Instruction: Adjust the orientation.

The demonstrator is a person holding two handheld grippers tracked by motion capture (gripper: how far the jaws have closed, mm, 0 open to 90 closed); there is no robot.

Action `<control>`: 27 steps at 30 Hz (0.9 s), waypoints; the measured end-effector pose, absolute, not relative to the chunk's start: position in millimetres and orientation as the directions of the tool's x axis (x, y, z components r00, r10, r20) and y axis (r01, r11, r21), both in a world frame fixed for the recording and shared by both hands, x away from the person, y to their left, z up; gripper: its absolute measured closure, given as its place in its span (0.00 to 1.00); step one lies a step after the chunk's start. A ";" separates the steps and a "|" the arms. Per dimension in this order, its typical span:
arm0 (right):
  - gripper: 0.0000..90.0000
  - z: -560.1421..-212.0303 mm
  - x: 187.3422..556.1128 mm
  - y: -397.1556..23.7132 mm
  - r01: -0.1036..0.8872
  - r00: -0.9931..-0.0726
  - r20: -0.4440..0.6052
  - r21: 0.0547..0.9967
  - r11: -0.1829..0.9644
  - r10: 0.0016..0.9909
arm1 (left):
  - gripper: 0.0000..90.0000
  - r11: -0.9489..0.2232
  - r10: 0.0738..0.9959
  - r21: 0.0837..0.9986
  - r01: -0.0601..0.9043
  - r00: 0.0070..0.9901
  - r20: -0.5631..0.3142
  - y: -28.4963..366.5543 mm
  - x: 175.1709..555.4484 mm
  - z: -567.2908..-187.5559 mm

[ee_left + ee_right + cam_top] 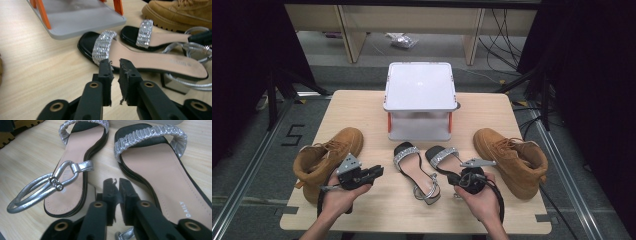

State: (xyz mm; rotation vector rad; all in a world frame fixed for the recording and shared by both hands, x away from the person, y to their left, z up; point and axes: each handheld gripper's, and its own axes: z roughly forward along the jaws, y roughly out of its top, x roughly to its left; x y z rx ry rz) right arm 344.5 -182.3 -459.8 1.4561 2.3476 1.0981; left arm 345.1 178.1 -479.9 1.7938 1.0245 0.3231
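Now | left sandal (416, 170) mid-table, toe toward shelf, heel toward person, long axis slightly diagonal; right sandal (446, 159) just beside | left gripper (374, 171) jaws nearly together, gripping nothing | right gripper (117, 183) pressed together, empty, over right sandal's heel | pale wood-grain table (362, 105), dark surroundings | rhinestone bands, silver straps.

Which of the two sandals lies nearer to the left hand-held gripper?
The left sandal, whose silver strap faces the left hand-held gripper; the other sandal lies by the right boot.
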 end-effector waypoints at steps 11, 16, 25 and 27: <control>1.00 -459.4 360.7 -168.7 0.751 -0.507 0.208 0.582 0.311 0.836 | 1.00 -0.224 0.725 0.806 0.548 0.647 -0.238 143.9 359.4 -496.5; 1.00 -462.2 359.3 -159.4 0.747 -0.524 0.184 0.568 0.346 0.831 | 1.00 -0.294 0.703 0.775 0.559 0.676 -0.221 131.9 358.8 -503.7; 1.00 -472.9 362.3 -145.7 0.744 -0.554 0.175 0.544 0.389 0.814 | 0.99 -0.303 0.702 0.761 0.573 0.674 -0.229 114.9 365.2 -508.4; 1.00 -473.4 361.8 -142.6 0.750 -0.549 0.177 0.536 0.388 0.817 | 0.99 -0.294 0.703 0.766 0.572 0.673 -0.232 110.8 367.4 -508.9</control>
